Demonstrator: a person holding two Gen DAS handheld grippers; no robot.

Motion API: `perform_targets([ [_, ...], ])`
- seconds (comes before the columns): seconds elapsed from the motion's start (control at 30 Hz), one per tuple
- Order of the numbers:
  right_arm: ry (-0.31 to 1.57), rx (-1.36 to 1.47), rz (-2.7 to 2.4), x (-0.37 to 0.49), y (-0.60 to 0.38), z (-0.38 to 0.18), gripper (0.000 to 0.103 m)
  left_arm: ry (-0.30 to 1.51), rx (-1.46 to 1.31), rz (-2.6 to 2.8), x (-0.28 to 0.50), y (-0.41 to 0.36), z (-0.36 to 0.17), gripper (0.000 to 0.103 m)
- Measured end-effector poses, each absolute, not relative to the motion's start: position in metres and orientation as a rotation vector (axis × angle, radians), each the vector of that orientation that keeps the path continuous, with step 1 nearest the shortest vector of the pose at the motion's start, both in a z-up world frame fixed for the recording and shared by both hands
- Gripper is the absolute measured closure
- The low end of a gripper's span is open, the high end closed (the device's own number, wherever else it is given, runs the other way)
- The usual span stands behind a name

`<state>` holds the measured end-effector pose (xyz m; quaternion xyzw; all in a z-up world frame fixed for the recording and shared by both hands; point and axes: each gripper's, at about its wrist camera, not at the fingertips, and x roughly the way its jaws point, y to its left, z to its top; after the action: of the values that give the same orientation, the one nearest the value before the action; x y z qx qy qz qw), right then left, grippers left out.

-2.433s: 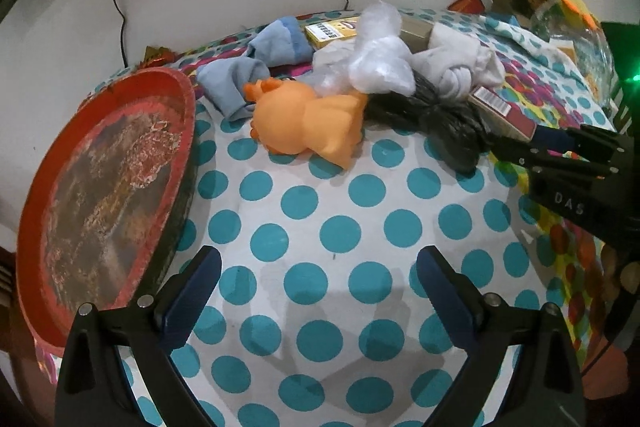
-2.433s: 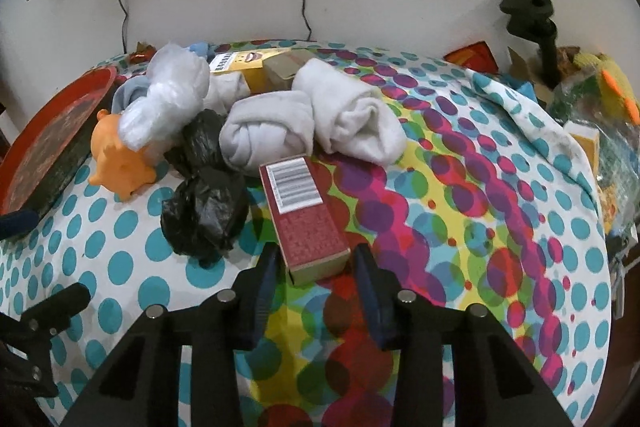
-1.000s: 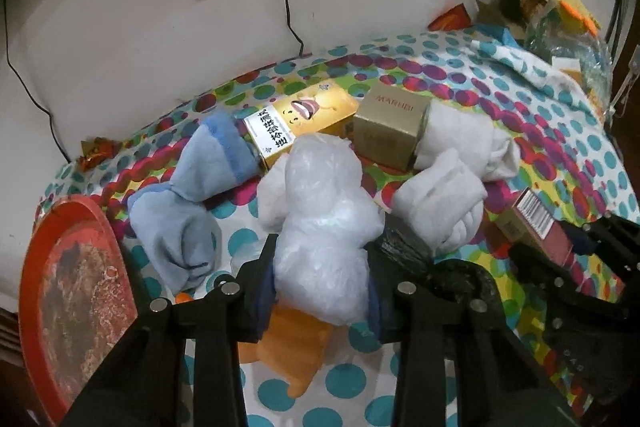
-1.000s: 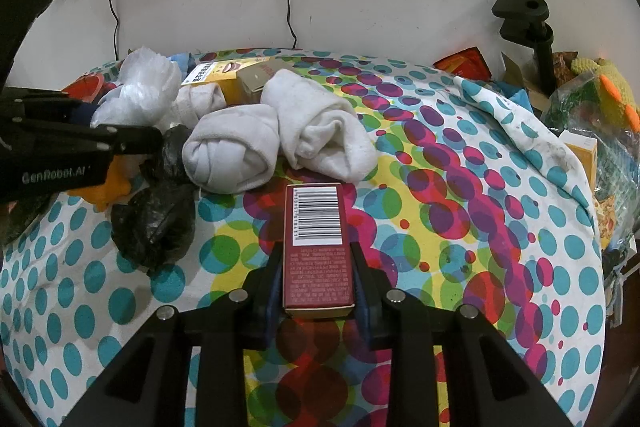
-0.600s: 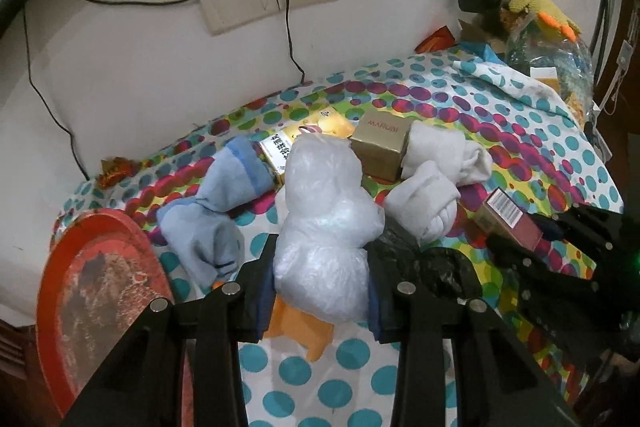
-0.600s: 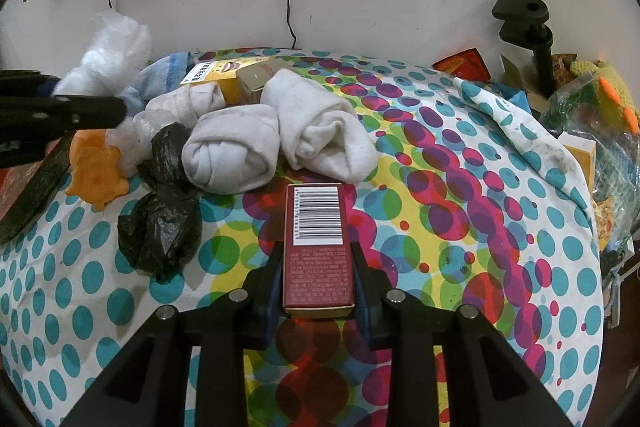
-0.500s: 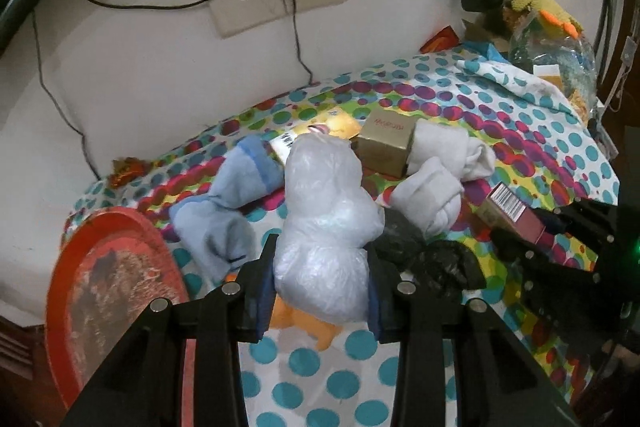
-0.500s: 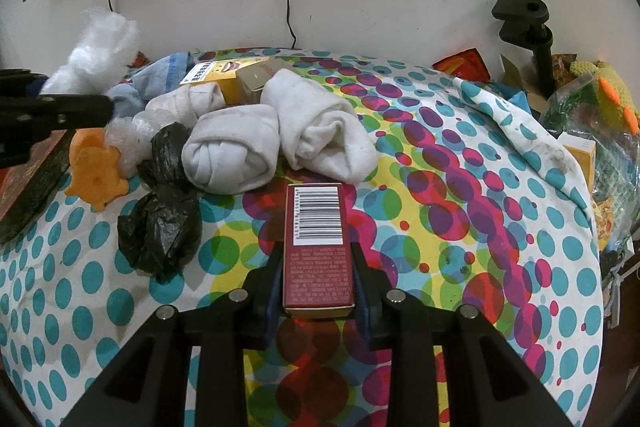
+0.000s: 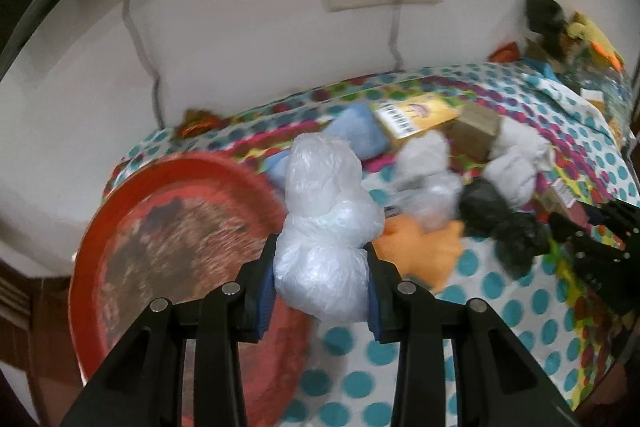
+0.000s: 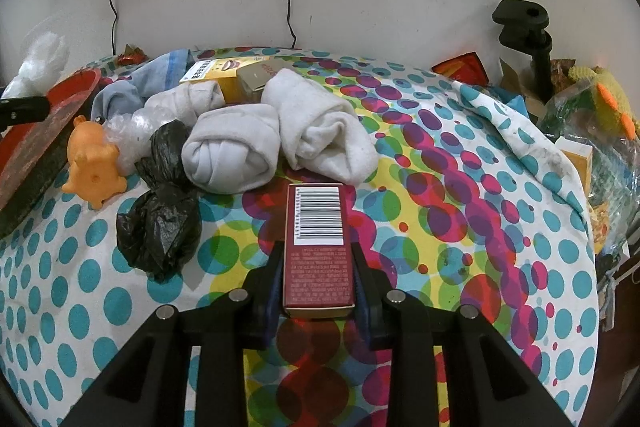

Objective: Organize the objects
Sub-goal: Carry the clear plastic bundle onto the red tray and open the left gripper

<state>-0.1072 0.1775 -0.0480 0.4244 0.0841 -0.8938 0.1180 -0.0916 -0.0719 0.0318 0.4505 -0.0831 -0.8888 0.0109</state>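
Your left gripper is squeezing a crinkly white plastic bag bundle and holds it up in the air, over the spot where the round red tray meets the spotty cloth on the desk. The tray sits at the left edge of the desk.

Your right gripper is clamped on a dark red cardboard box with a barcode. The box lies flat between the two fingers, near the front of the desk.

Just past the box are two rolled white socks, touching each other. To their left is a knotted black plastic bag. Beside it stands a small orange rubber animal toy, close to the tray. A clear plastic bag lies between the toy and the black bag.

Near the back edge of the desk are a blue-grey sock, a flat yellow box and a small brown box, all bunched together.
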Motion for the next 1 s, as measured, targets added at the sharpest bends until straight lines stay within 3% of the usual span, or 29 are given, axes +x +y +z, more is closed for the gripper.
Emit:
perform_targets([
  [0.67, 0.316, 1.237, -2.632, -0.104, 0.170, -0.049, 0.072, -0.040, 1.389, -2.487, -0.070, -0.240, 0.007, 0.069],
  [1.0, 0.326, 1.237, -2.635, -0.104, 0.169, -0.048, 0.072, -0.001, 1.382, -2.402, -0.064, -0.287, -0.007, 0.069],
])
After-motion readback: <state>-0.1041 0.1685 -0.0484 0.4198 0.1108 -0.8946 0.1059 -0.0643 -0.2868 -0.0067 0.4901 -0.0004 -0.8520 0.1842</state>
